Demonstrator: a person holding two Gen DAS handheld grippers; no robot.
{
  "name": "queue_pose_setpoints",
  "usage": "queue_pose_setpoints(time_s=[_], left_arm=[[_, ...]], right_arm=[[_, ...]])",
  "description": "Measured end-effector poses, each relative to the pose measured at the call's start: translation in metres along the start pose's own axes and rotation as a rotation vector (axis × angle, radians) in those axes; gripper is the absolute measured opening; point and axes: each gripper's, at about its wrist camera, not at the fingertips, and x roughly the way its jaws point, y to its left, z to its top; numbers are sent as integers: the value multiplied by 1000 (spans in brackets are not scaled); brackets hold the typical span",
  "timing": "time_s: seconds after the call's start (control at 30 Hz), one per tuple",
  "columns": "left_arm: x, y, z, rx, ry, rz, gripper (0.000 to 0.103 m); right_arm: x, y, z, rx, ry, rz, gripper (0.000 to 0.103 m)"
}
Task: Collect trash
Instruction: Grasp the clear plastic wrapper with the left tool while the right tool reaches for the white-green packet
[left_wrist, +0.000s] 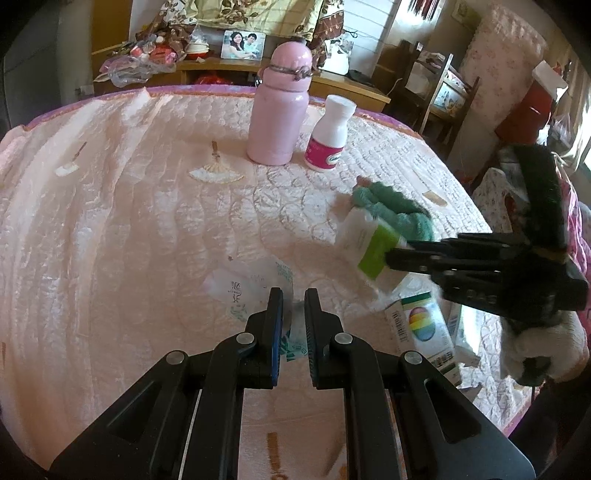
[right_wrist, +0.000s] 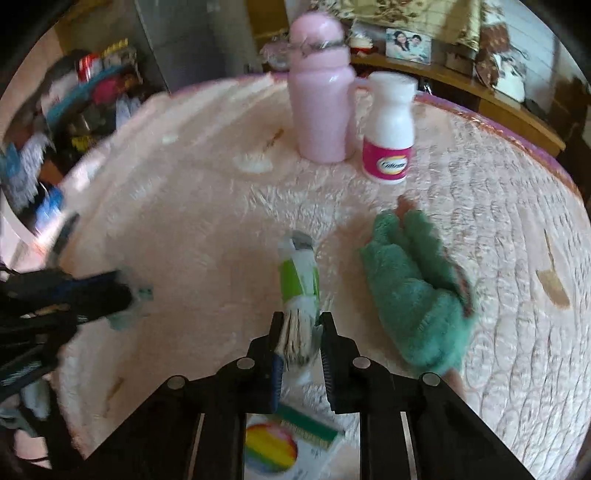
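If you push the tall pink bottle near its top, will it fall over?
Probably. The tall pink plastic bottle stands upright on a soft quilted pink bedspread, so its footing looks wobbly. Round-bodied, it might then roll, perhaps bumping the white pill bottle beside it.

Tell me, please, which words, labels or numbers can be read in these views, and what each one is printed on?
"Caltrate", as best it reads: pink label of the white bottle.
Clear wrapper in the left gripper: teal characters, not legible.
Green-and-white box in the right gripper: print blurred.
Rainbow box: barcode and small text, too small.
Pink flask: no text visible.
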Motion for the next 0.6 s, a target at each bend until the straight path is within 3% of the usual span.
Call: queue_pose_setpoints(time_s=[0.3,0.33,0.37,0.4,0.6], left_arm=[[-11,-33,3,30,-19,-19,9],[-13,-34,2,35,-20,-16,9],[-14,-35,1,37,-19,-15,9],[-15,-35,0,38,-17,-12,9],[-13,-23,-3,14,-7,0,9]], right_arm=[[-31,-14,-17,54,-49,-21,18],[-30,-16,-16,60,-48,-35,28],[-29,-17,-14,71,-43,-39,47],[-29,-17,-13,77,-47,-24,53],[5,-1,-3,11,26,-48,54]])
